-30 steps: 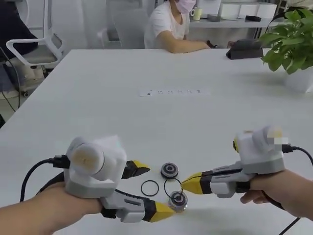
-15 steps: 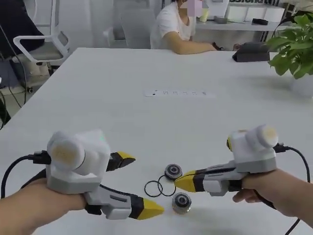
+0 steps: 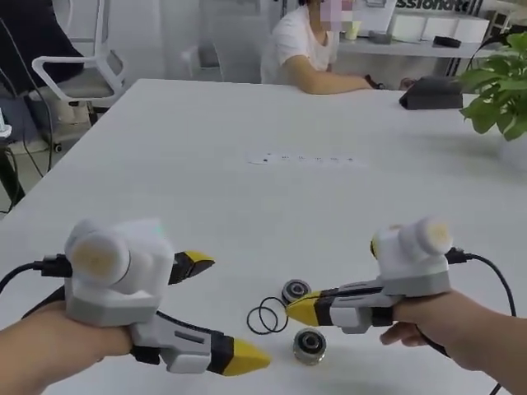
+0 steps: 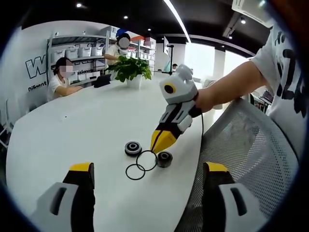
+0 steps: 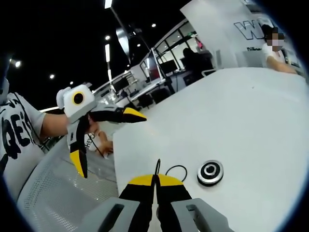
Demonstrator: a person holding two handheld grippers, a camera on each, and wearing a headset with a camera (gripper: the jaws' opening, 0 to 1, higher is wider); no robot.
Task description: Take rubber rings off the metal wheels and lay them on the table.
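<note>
White and broad, the table [image 3: 206, 189] carries our work near its front edge. We see two thin black rubber rings overlapping there. The pinched ring [image 4: 156, 162] runs up into the tip of the right gripper [image 3: 293, 309], whose jaws are pressed together on it. In the right gripper view it shows as a fine dark line rising from between the yellow tips. The loose ring [image 4: 127, 172] lies flat on the table, crossing the pinched one.

Two metal wheels lie flat just beside the rings. In the head view the far wheel [image 3: 295, 290] sits beyond the right gripper's tip and the near wheel [image 3: 308, 344] on our side of it. Our left gripper [image 3: 222, 310] hovers to the left of the rings, its jaws spread wide and clear of rings and wheels.

Farther out, a pale strip [image 3: 300, 158] lies mid-table. A seated person [image 3: 305, 49] leans on the far end, a potted plant [image 3: 498, 103] stands at the right, and an office chair [image 3: 78, 70] waits off the left corner.
</note>
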